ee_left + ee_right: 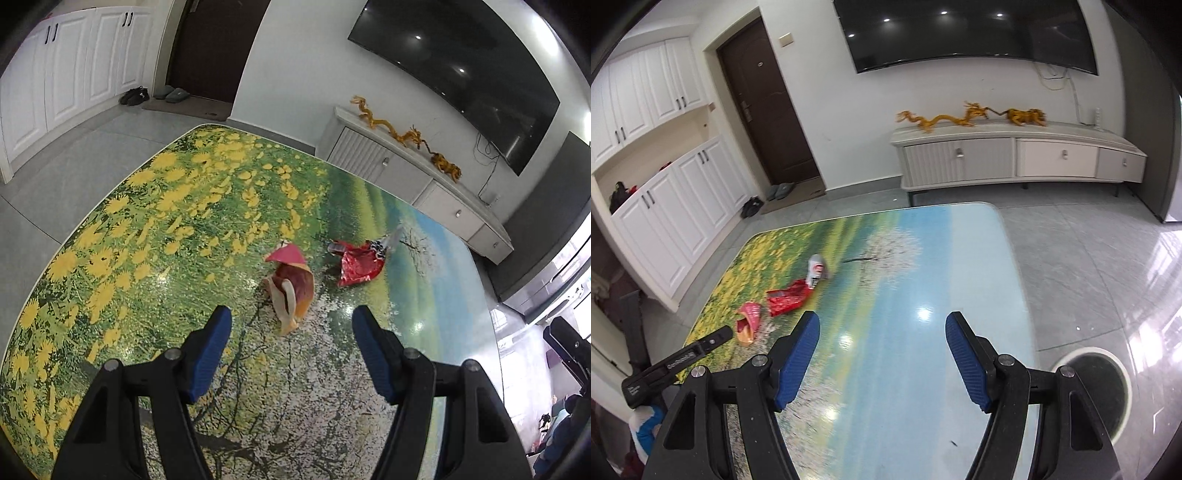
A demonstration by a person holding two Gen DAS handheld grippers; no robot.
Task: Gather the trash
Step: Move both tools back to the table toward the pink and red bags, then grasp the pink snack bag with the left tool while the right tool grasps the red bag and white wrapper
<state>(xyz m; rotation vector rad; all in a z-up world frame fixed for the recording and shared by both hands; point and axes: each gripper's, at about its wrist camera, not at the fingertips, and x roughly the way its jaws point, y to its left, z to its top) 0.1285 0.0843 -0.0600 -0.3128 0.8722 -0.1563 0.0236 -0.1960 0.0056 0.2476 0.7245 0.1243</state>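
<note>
Left gripper [291, 321], jaws spread and empty, is hovering near the fruit peel [290, 291] lying on the table [110, 221]; right gripper [882, 325] likewise released. Risk: limp peel slipping the pads.

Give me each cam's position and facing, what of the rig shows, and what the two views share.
Left wrist: on the left gripper, open, angled down over the table at the pink-and-orange wrapper and red wrapper; its blue fingers fill the foreground.
Right wrist: on the right gripper, open, over the table's blue end, facing the TV wall; the left gripper shows low left.
Shared: table, both wrappers, TV, cabinet.
</note>
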